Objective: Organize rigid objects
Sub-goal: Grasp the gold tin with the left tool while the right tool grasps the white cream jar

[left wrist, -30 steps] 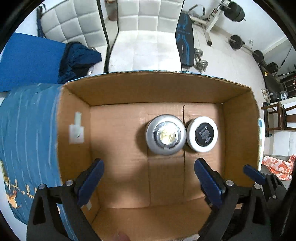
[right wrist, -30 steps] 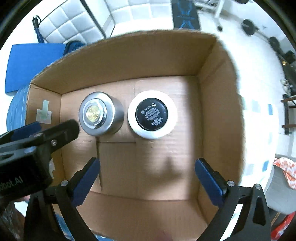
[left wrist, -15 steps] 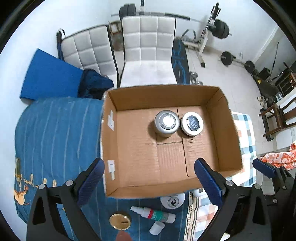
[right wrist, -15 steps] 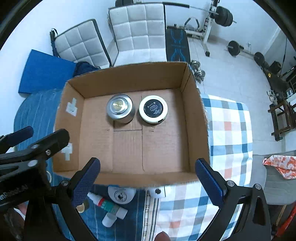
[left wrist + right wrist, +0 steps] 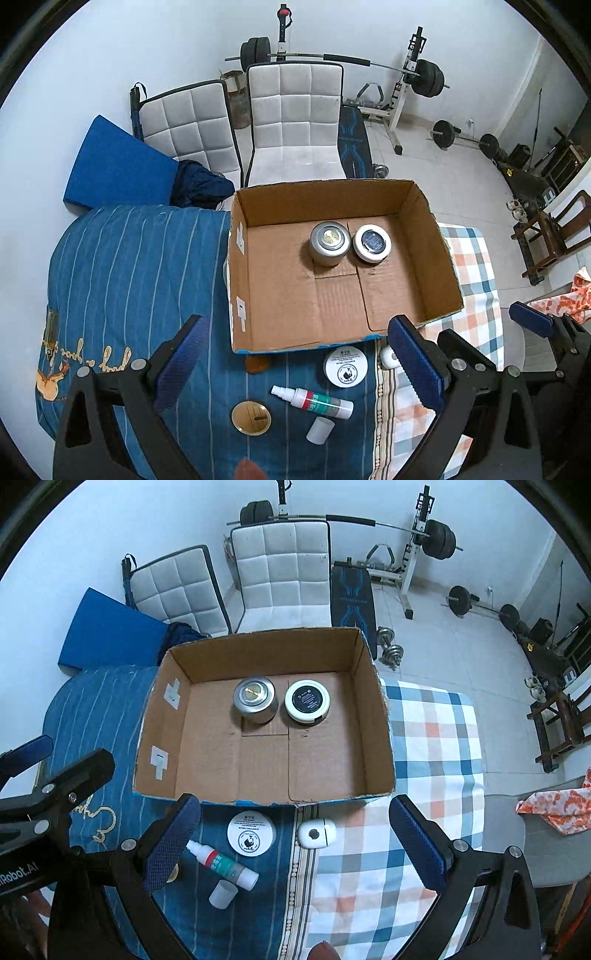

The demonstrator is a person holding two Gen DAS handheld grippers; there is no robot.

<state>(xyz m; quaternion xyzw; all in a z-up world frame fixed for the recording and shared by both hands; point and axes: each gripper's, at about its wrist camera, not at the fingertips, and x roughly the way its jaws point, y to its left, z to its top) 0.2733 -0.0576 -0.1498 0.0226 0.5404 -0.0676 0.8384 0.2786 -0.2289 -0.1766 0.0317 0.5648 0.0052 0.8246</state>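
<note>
Sitting in one box (image 5: pixel 373 716), two jars (image 5: pixel 254 698); five items (image 5: pixel 252 833) outside; both grippers' fingers (image 5: pixel 415 363) spread, empty.

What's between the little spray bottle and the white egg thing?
In the right wrist view, a round white jar sits between the spray bottle and the white egg-shaped case, just below the cardboard box.

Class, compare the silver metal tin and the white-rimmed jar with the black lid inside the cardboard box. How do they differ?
The silver metal tin is grey with a gold centre; the white-rimmed jar with the black lid has a dark printed top. The tin stands taller; the jar sits lower. The tin is on the left, the jar on the right. Both are round, upright, near the cardboard box's far wall.
</note>
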